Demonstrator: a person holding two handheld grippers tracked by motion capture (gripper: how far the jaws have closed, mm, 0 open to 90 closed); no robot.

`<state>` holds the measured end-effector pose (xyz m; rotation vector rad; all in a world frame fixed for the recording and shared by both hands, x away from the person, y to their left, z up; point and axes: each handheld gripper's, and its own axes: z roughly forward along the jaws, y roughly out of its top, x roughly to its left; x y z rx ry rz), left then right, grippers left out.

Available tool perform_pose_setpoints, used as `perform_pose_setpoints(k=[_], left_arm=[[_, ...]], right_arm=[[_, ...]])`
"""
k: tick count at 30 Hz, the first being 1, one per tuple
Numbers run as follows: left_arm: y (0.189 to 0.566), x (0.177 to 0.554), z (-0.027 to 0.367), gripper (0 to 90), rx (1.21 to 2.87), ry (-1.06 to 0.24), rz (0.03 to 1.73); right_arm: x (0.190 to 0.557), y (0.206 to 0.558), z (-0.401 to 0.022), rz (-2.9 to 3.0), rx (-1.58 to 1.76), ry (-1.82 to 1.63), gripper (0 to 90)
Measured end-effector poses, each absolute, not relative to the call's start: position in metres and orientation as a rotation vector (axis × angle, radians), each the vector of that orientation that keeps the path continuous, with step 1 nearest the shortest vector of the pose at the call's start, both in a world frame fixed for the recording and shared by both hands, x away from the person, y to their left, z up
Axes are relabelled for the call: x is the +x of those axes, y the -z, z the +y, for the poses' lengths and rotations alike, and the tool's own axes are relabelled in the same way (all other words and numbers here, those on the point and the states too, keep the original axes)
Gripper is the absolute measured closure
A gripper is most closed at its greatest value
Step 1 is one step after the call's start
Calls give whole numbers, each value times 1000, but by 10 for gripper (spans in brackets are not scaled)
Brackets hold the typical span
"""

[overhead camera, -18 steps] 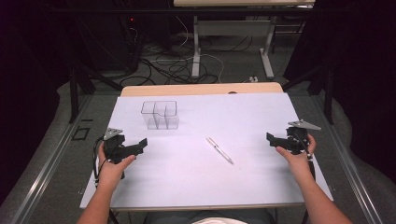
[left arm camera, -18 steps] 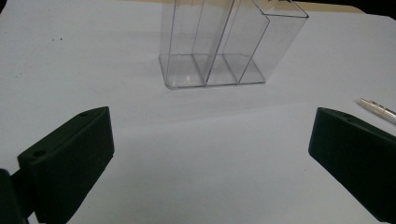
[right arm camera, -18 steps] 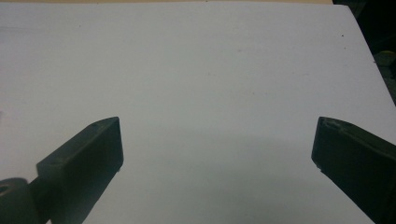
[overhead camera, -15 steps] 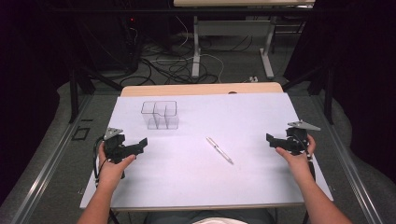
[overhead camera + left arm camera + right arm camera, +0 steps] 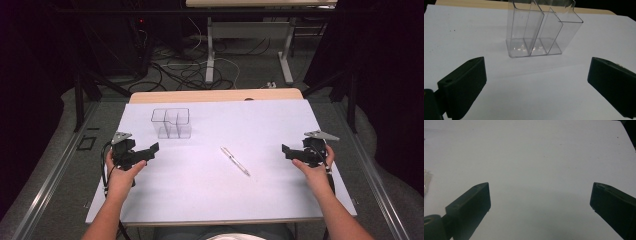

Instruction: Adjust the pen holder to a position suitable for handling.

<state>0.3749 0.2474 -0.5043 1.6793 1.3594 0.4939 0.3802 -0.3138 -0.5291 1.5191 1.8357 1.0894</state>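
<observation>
Left gripper point(image 5: 150, 150) sits near the left edge of the white-covered table point(image 5: 200, 200), held in the person's left hand point(image 5: 120, 175). Jaws stand wide apart with nothing between them; in the left gripper view point(image 5: 535, 82) only bare table surface lies in the gap.

Right gripper point(image 5: 287, 150) sits near the right edge, in the right hand point(image 5: 312, 167), pointing inward. Jaws likewise spread wide and empty; the right gripper view point(image 5: 540, 202) has plain white surface between them.

Clear plastic organiser with three upright compartments point(image 5: 171, 122) stands on the table's far left part, ahead of the left gripper and apart from it. In the left gripper view point(image 5: 541, 30) it stands upright, straight ahead between the jaw lines, compartments empty.

Slim white pen with silver tip point(image 5: 235, 161) lies flat near the table's middle, angled diagonally, between the two grippers and well apart from both. It's also apart from the organiser, nearer the person and to its right.
</observation>
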Motion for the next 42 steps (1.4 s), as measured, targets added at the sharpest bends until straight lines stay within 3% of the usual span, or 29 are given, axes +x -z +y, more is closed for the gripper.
perform_pose_setpoints(k=[12, 16, 22, 27, 29, 42], left_arm=[[473, 401, 240, 74, 1672, -516, 1360], [457, 411, 235, 165, 1692, -586, 1344], [440, 426, 228, 209, 1704, -610, 1350], [432, 438, 225, 311, 1712, -635, 1361], [431, 443, 224, 390, 1708, -642, 1370], [433, 472, 225, 501, 1705, -673, 1457]], right_arm=[[377, 532, -313, 1846, 1513, -1088, 46], [376, 532, -312, 1845, 1518, -1092, 55], [375, 532, -313, 1845, 1512, -1085, 64], [375, 535, -312, 1856, 1518, -1075, 67], [374, 535, -310, 1862, 1521, -1077, 69], [374, 537, -308, 1880, 1506, -1075, 82]])
